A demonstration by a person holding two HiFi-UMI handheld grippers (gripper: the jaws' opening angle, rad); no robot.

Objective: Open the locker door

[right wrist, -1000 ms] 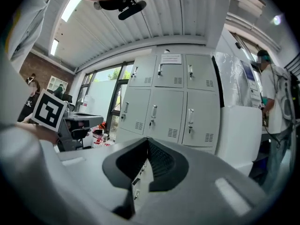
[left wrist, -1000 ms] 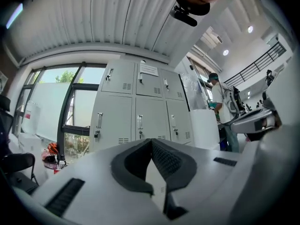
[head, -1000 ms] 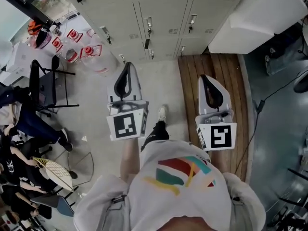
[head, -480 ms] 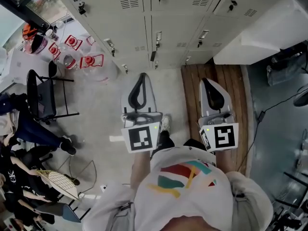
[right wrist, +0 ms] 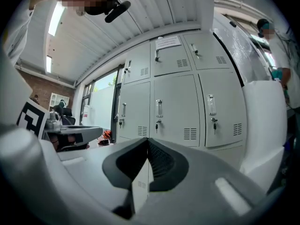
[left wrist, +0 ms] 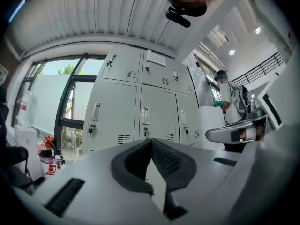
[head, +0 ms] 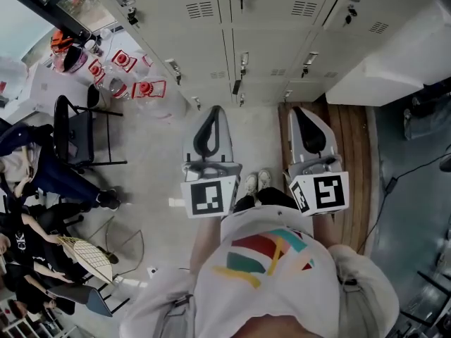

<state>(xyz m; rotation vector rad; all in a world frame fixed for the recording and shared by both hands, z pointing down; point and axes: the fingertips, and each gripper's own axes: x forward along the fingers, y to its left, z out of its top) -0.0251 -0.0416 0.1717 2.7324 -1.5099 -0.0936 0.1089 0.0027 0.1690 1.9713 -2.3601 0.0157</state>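
A bank of pale grey lockers (head: 264, 55) fills the top of the head view, every door closed, each with a small handle (head: 244, 60) and a key below it. Both grippers point level at the lockers and stand well short of them. My left gripper (head: 213, 111) is shut with nothing in it, aimed at the middle column (left wrist: 157, 111) in the left gripper view, jaw tips (left wrist: 151, 140) together. My right gripper (head: 299, 111) is also shut and empty; in the right gripper view its tips (right wrist: 147, 140) line up with a lower door (right wrist: 176, 109).
A black chair (head: 74, 136) and large water bottles (head: 123, 69) stand at the left. Seated people (head: 21, 217) fill the lower left. A wooden platform (head: 352, 132) and a white cabinet (head: 402, 55) lie on the right. Another person (left wrist: 225, 93) stands by that cabinet.
The person has stepped toward the lockers, carrying both grippers forward. The lockers now sit closer and larger. Both grippers stay shut.
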